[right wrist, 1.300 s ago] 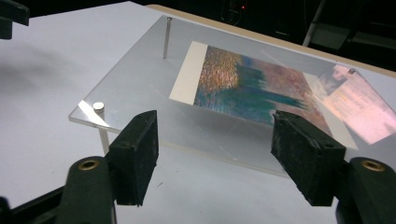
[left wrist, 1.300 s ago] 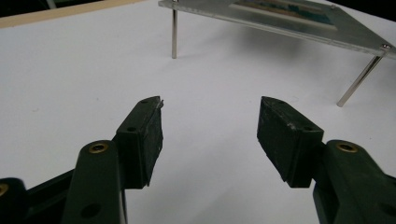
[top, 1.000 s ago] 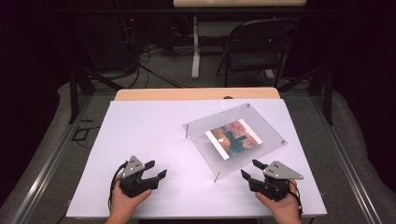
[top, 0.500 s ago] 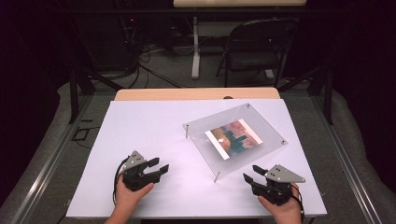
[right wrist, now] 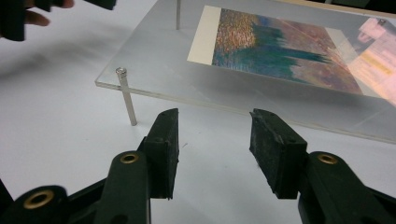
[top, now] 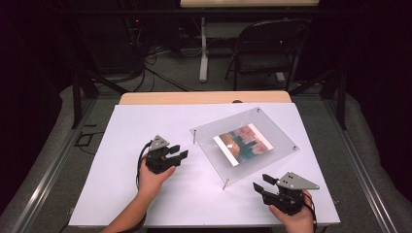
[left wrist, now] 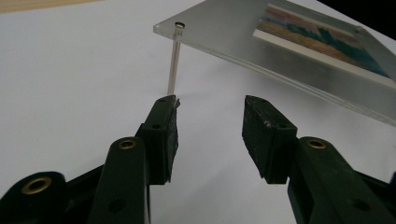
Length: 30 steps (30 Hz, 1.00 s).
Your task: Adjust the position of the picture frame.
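- Nearest the person, at the front right of the white table (top: 145, 194), the right gripper (top: 261, 183) rests in a hand, its fingers (right wrist: 164, 140) spread apart and empty, aimed at the near edge of a clear acrylic frame (top: 272, 150).
- Farther in on the left side, the left gripper (top: 179, 152) also has its fingers (left wrist: 163, 130) apart with nothing between them; it points at the frame's left corner and sits near the thin post (left wrist: 173, 65) under that corner.
- Beyond both grippers, right of the table's centre, the frame stands raised off the surface on slim metal posts, tilted, with a colourful picture (top: 243, 144) sandwiched inside.
- Judging by its look, the frame is stiff, smooth and likely slippery, moderately heavy for its size, and prone to scratching or chipping at its corners.
- A sensible hold would be on a bare clear margin at the edge, one gripper on each side, away from the picture; the posts look too thin to take a firm grip.
- Open table lies to the left of the frame and in front of it; on the right the frame comes closer to the table's edge.
- Past the far edge, a folding chair (top: 269, 48) and cables sit on the floor.
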Available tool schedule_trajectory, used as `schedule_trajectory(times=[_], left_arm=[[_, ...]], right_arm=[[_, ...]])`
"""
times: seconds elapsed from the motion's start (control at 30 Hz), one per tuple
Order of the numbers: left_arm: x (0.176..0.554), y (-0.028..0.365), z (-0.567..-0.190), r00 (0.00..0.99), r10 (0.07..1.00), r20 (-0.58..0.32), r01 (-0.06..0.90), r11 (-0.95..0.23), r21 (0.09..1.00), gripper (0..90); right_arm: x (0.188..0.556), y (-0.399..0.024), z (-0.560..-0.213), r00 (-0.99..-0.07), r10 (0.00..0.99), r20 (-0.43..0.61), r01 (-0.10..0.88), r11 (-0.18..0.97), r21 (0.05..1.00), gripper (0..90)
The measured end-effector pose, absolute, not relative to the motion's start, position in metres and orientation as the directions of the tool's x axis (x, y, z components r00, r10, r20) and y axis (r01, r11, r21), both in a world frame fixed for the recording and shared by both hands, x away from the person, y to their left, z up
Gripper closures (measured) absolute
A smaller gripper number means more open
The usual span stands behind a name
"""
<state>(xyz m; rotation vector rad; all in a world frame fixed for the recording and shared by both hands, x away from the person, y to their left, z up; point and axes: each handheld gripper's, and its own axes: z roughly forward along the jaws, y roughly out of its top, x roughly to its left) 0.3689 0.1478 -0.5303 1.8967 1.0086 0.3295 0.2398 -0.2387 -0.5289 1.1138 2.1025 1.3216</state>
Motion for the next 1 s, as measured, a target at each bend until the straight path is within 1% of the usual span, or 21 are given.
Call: schedule_trajectory(times=[0.03,0.2,0.33,0.47,0.67,1.0], left_arm=[[0.38,0.142,-0.533,0.623,0.764,-0.167,0.513,-0.238,0.825,55.7],[0.403,0.13,-0.541,0.617,0.774,-0.138,0.52,-0.27,0.811,58.0],[0.415,0.123,-0.545,0.618,0.772,-0.147,0.526,-0.267,0.807,59.7],[0.424,0.118,-0.548,0.615,0.779,-0.124,0.528,-0.289,0.799,63.0],[0.436,0.113,-0.554,0.603,0.788,-0.125,0.541,-0.289,0.79,69.6],[0.445,0.104,-0.565,0.587,0.802,-0.114,0.554,-0.295,0.779,76.5]], right_arm=[[0.24,-0.239,-0.529,-0.595,0.801,0.064,0.403,0.229,0.886,51.0],[0.239,-0.239,-0.528,-0.599,0.799,0.052,0.387,0.232,0.892,50.5],[0.239,-0.24,-0.528,-0.599,0.798,0.064,0.392,0.223,0.892,50.9],[0.24,-0.241,-0.529,-0.6,0.796,0.081,0.405,0.215,0.888,51.3],[0.24,-0.242,-0.529,-0.6,0.795,0.091,0.407,0.206,0.89,51.4],[0.241,-0.243,-0.529,-0.604,0.791,0.102,0.413,0.2,0.888,52.0]])
